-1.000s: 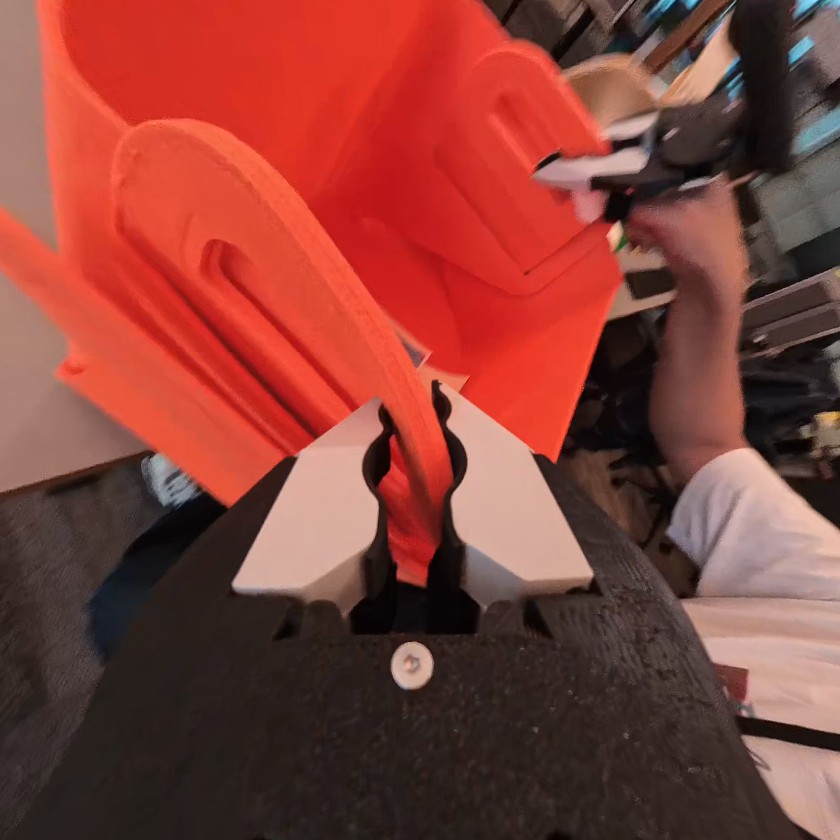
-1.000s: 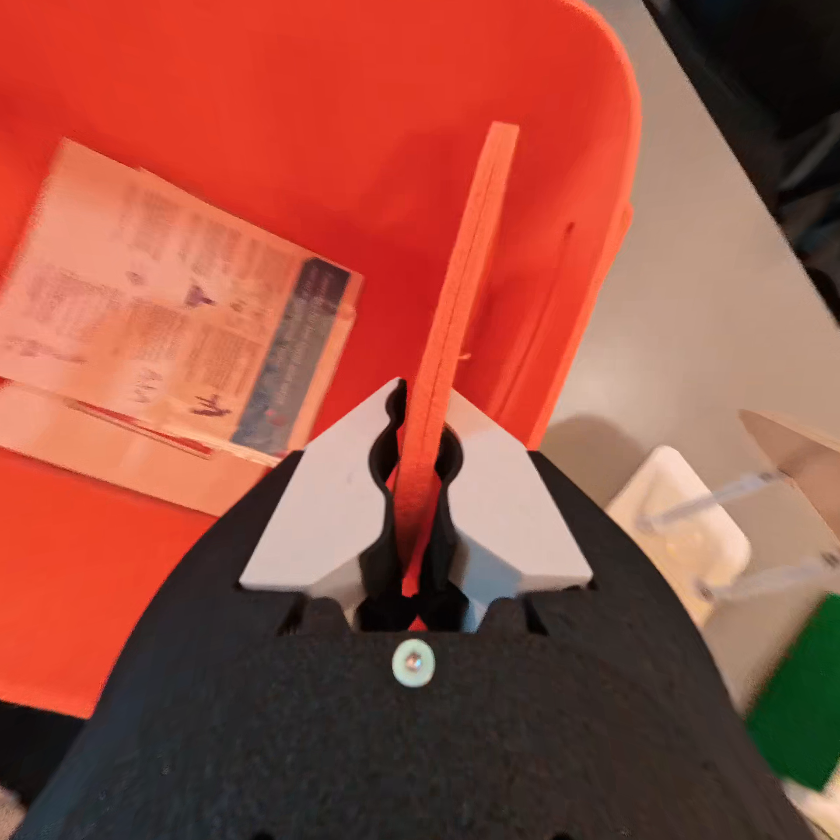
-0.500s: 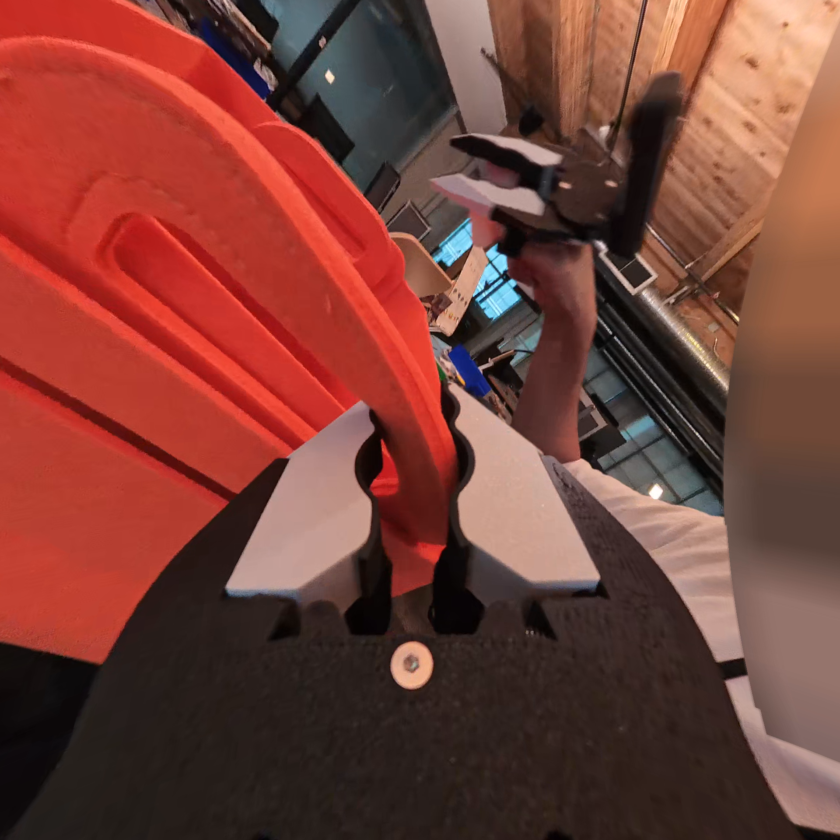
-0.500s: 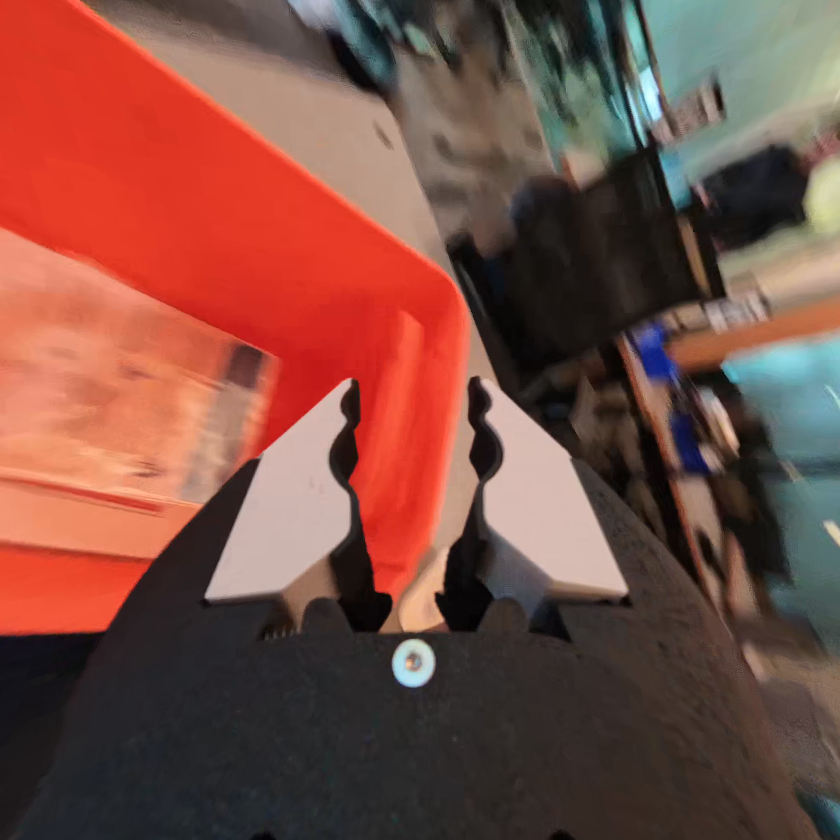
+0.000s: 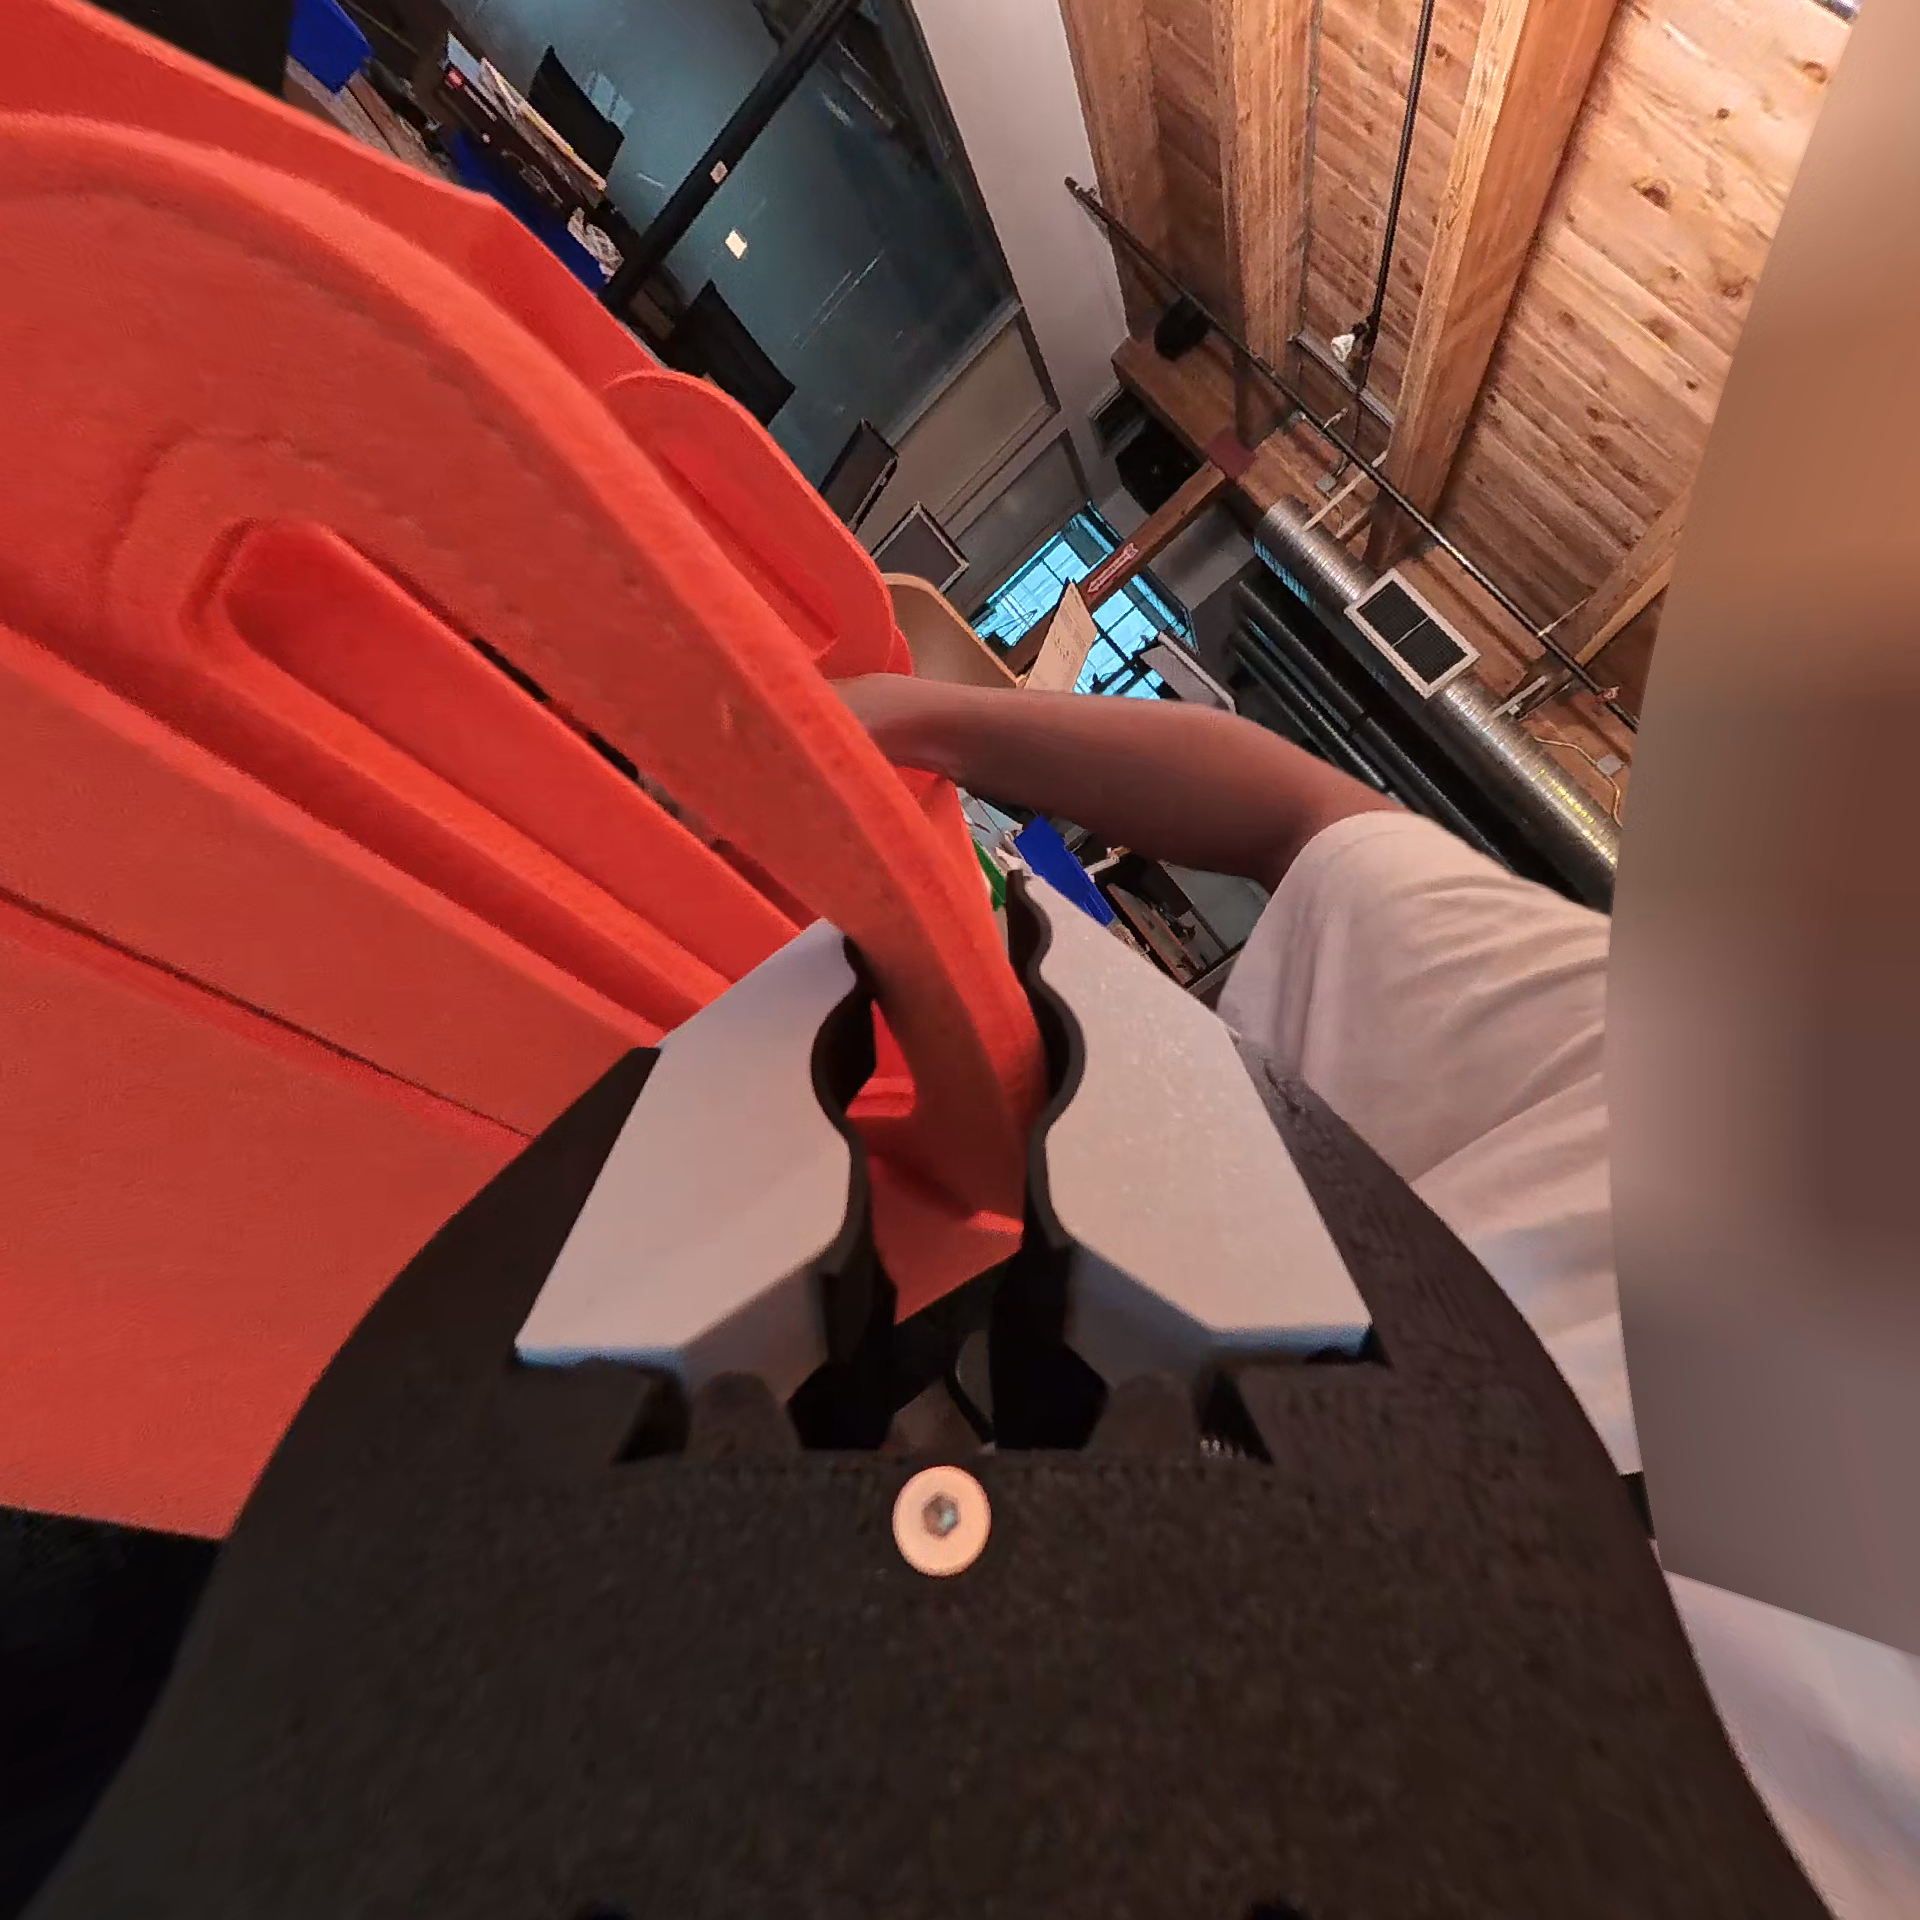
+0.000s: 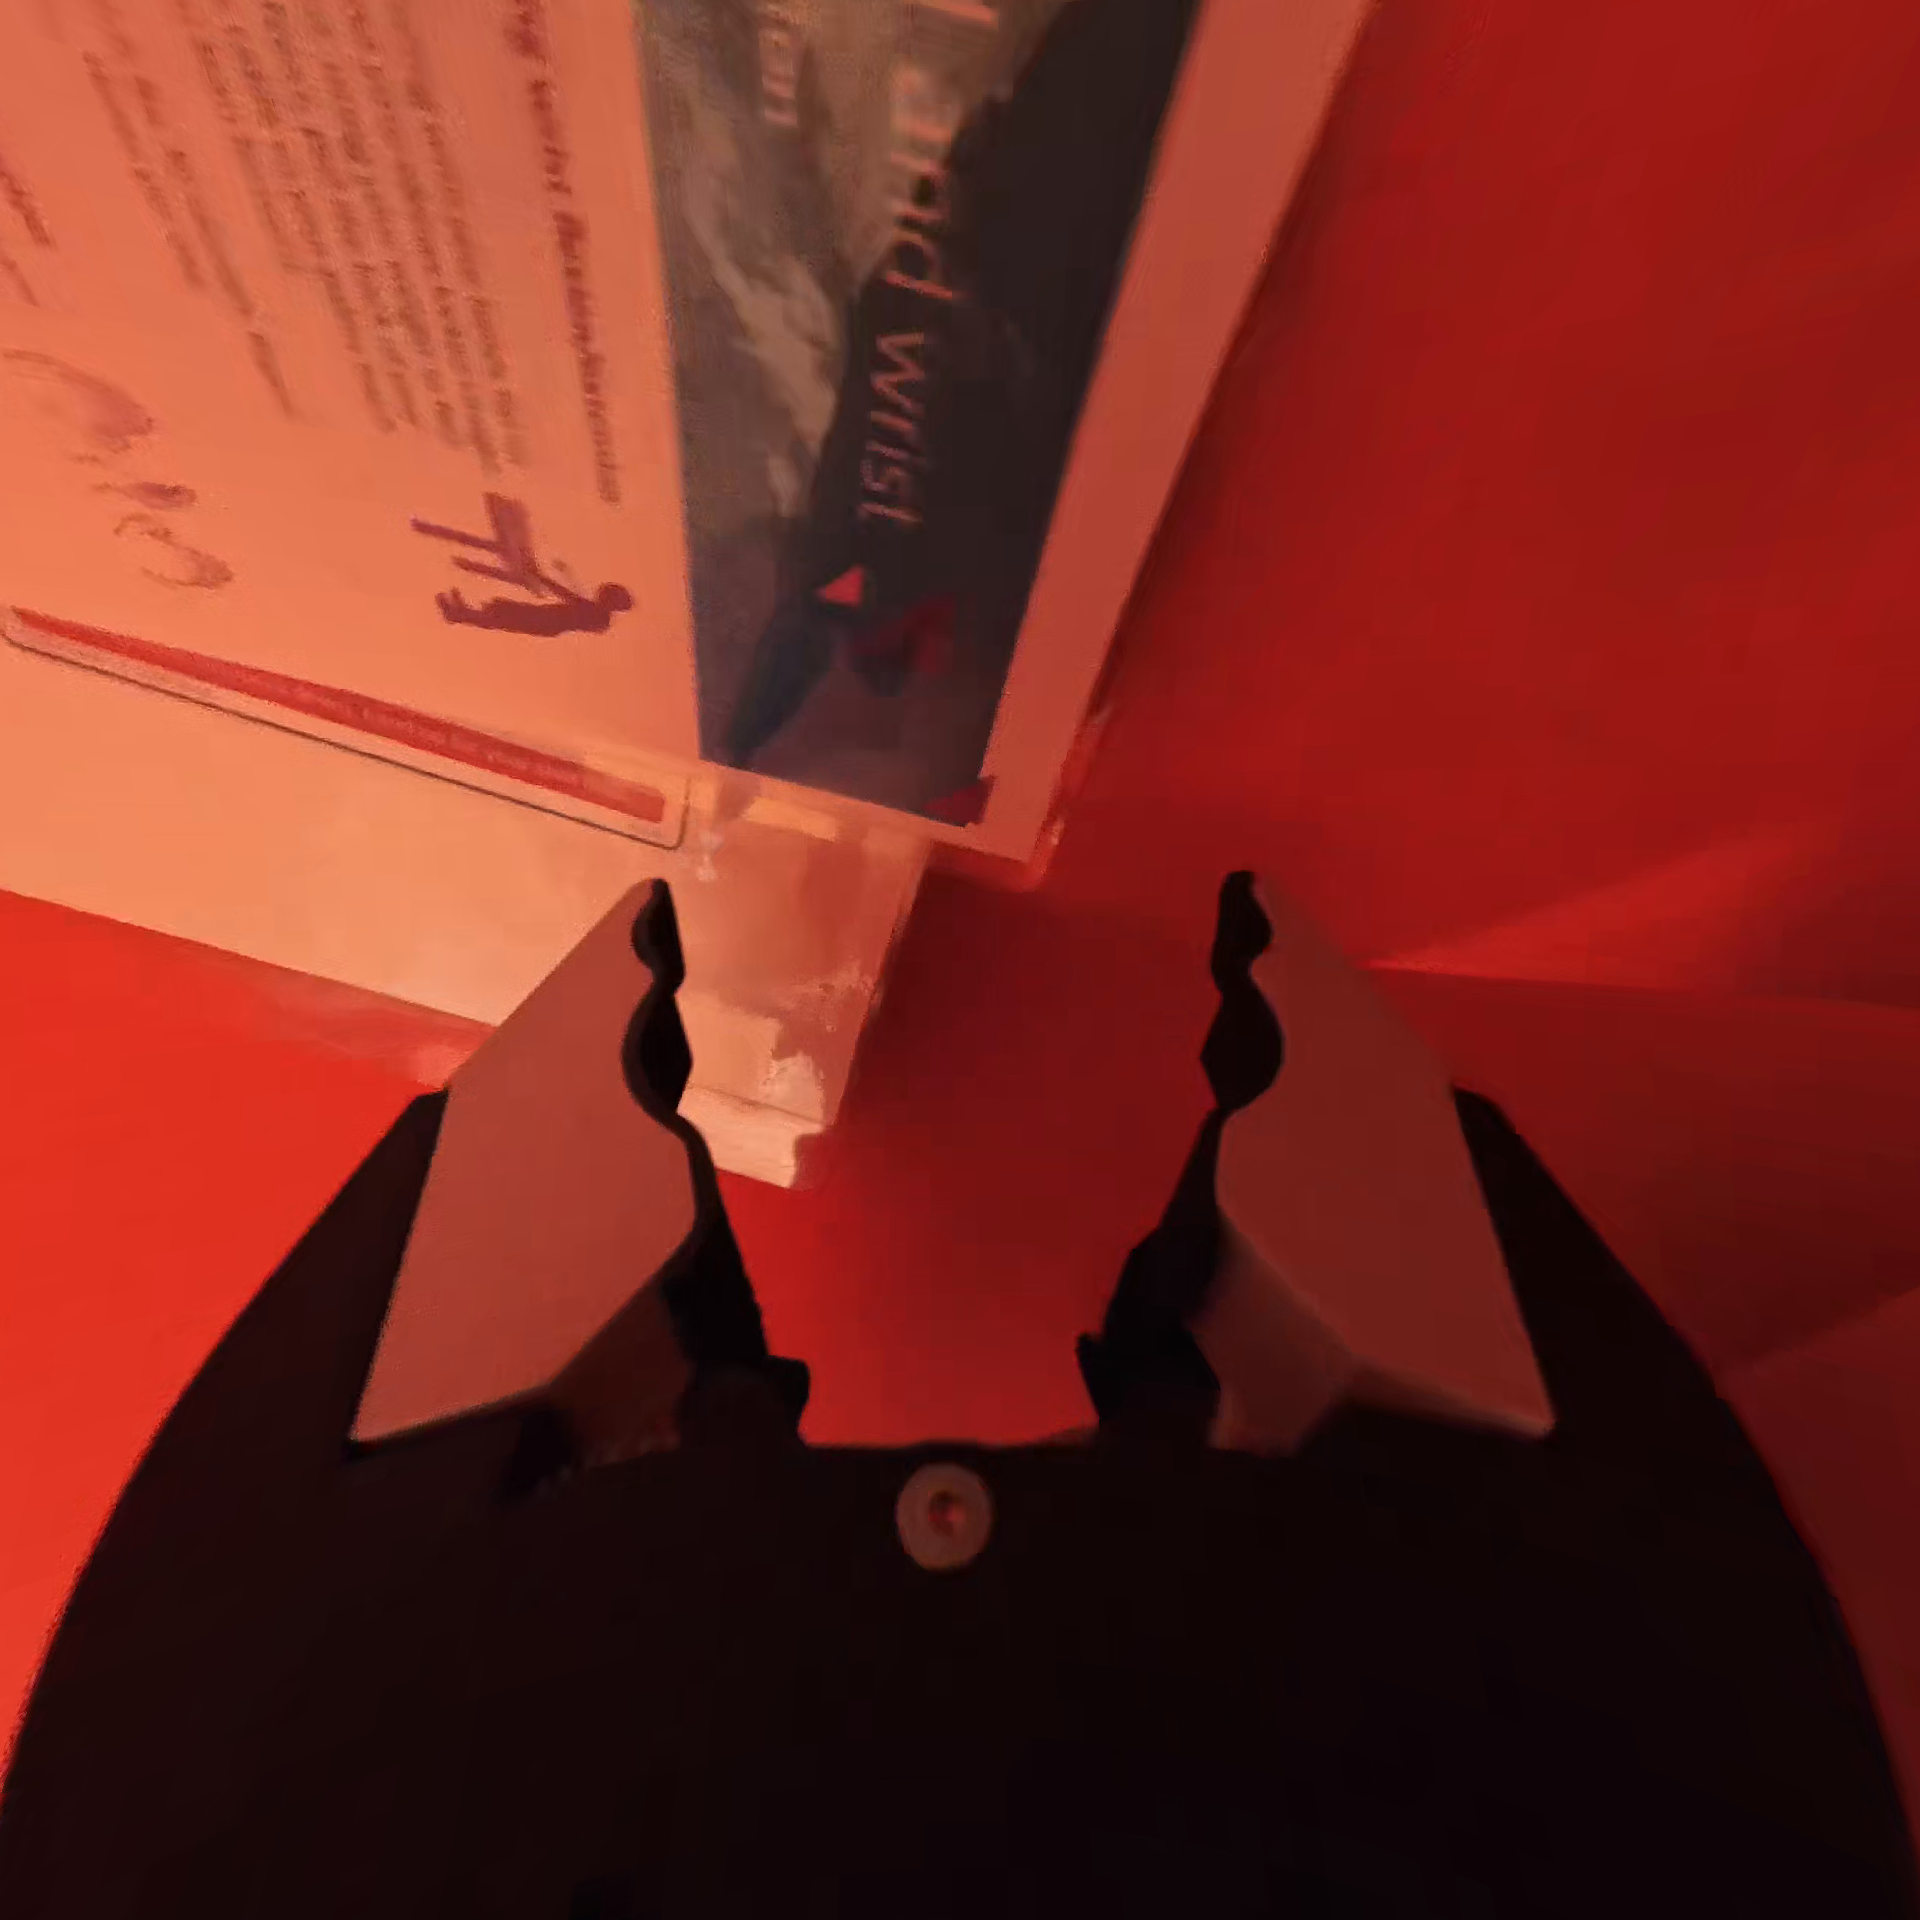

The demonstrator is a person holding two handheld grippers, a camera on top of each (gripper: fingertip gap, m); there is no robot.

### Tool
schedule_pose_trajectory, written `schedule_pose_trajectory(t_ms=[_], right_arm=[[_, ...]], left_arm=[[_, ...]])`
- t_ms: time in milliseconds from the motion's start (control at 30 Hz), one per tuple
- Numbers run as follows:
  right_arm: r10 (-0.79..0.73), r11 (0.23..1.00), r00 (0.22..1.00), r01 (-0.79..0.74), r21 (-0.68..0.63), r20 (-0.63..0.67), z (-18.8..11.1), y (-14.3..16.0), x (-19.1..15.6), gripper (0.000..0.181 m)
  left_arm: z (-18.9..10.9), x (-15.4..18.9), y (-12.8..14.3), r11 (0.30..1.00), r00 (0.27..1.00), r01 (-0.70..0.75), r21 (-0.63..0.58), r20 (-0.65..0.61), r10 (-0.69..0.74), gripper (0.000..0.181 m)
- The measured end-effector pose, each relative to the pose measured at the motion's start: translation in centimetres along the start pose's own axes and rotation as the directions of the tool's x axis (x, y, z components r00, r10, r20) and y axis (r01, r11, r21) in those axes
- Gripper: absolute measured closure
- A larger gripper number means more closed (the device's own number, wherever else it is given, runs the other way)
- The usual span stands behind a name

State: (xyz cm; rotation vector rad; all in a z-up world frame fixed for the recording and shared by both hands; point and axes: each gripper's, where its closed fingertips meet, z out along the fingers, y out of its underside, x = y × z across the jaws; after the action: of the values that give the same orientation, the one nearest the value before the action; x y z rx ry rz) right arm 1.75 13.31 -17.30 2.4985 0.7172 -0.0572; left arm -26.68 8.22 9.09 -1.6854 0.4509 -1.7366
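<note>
Left wrist view looks steeply upward into a workshop-like room: a wooden plank ceiling [image 5: 1558, 312] with beams, a silver duct [image 5: 1455, 707] running beneath it, and dark-framed glass panels [image 5: 831, 260] farther back. No table or other supporting surface shows in either view. Filling the left half is an orange felt bag [image 5: 260, 935], its stiff, fuzzy side panels stitched with a raised, elongated loop shape. The left gripper [image 5: 940, 1049] has its jaws closed tight on one flat handle strap [image 5: 831, 831] of the bag, which arcs from the upper left down into the grip; the strap's long axis runs diagonally from the top left toward the lower middle. A second rounded handle [image 5: 748, 499] stands behind it. A person's bare forearm [image 5: 1091, 758] reaches from the right edge behind the bag, out of a white sleeve [image 5: 1434, 1018]. In the right wrist view everything is tinted red by the bag's inner walls [image 6: 1558, 520]. The right gripper [image 6: 945, 904] sits inside the bag with its jaws spread wide and nothing between them. Just ahead of its fingertips lies a printed leaflet in a clear sleeve [image 6: 416, 416], blurred, its near corner [image 6: 800, 1122] pointing at the gap between the jaws; whether the left finger [image 6: 551, 1143] touches it cannot be told.
</note>
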Motion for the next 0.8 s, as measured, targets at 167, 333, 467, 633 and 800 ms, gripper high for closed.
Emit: schedule_pose_trajectory(t_ms=[167,333,467,633,800], right_arm=[[0.119,0.993,0.945,-0.117,-0.026,0.305,0.8,-0.5,-1.7,0.085],[0.181,0.983,0.885,-0.17,-0.064,0.43,1.8,-0.8,-2.2,0.119],[0.148,0.986,0.818,-0.167,-0.017,0.555,-0.4,-1.3,-4.0,0.162],[-0.1,0.987,0.593,-0.041,0.154,0.799,-5.4,-1.4,-9.7,0.176],[0.036,0.996,0.664,-0.088,0.03,0.747,-2.2,-1.9,-9.6,0.173]], left_arm=[[0.8,0.6,1.0,0.998,0.999,-0.021,-0.054,-0.027,0.019,0.159],[0.6,0.8,1.3,0.998,0.999,-0.023,-0.051,-0.031,0.021,0.159],[0.6,0.9,1.3,0.999,0.999,-0.019,-0.042,-0.038,0.017,0.159],[0.8,1.1,1.3,0.998,0.999,-0.026,-0.049,-0.047,0.023,0.159],[1.1,1.0,1.5,0.998,0.999,-0.029,-0.061,-0.046,0.026,0.159]])
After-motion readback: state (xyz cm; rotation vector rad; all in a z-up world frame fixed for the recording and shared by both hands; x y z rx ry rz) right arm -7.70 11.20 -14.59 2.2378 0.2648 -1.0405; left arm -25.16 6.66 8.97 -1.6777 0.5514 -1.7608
